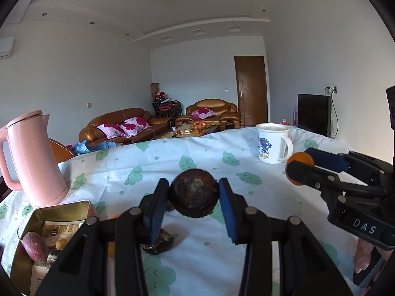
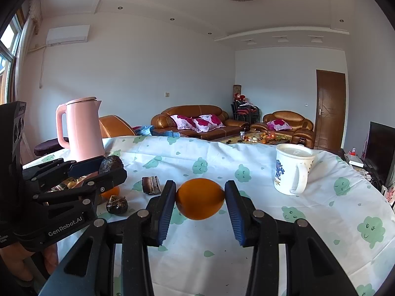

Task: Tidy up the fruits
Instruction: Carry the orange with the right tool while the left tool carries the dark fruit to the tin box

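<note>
My left gripper (image 1: 194, 197) is shut on a dark brown round fruit (image 1: 194, 192) and holds it above the tablecloth. It also shows in the right wrist view (image 2: 108, 169), at the left, with the dark fruit (image 2: 111, 163) between its fingers. My right gripper (image 2: 200, 202) is shut on an orange (image 2: 200, 198), held above the table. In the left wrist view the right gripper (image 1: 302, 164) shows at the right with the orange (image 1: 300, 159). More dark fruits lie on the cloth (image 2: 116, 204) (image 2: 151, 185), and one lies under the left gripper (image 1: 158, 243).
A gold tin box (image 1: 61, 212) with a purple sweet potato (image 1: 33, 245) inside stands at the left. A pink kettle (image 2: 82, 129) stands at the back left. A white mug (image 2: 292, 170) stands at the right. Another orange (image 2: 111, 192) lies beside the tin.
</note>
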Motion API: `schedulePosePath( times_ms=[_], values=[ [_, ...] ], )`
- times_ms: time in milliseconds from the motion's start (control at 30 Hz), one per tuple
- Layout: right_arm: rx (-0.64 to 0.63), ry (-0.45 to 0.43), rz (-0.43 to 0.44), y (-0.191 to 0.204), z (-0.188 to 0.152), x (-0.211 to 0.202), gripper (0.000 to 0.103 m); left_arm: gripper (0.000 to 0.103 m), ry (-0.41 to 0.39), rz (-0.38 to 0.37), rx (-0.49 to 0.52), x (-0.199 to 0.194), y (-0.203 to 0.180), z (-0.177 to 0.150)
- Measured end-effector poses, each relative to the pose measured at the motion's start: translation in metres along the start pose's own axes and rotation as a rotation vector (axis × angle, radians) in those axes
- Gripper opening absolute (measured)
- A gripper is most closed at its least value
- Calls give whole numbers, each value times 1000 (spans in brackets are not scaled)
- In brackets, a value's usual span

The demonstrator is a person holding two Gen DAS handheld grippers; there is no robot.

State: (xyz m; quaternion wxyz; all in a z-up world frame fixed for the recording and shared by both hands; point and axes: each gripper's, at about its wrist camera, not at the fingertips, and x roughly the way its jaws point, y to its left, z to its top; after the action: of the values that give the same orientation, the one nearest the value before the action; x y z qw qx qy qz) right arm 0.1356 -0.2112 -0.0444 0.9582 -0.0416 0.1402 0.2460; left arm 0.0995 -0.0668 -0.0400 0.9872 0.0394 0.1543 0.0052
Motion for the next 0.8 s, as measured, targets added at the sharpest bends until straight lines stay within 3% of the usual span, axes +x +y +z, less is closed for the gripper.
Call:
schedulePosePath(
  times_ms=[400, 800],
  values=[
    [-11, 12, -16, 5, 2, 3, 43, 43, -3, 11, -13, -6, 7, -2],
    [-31, 30, 24, 25, 3, 11, 43, 43, 11, 35, -31, -9, 25, -6]
  ],
)
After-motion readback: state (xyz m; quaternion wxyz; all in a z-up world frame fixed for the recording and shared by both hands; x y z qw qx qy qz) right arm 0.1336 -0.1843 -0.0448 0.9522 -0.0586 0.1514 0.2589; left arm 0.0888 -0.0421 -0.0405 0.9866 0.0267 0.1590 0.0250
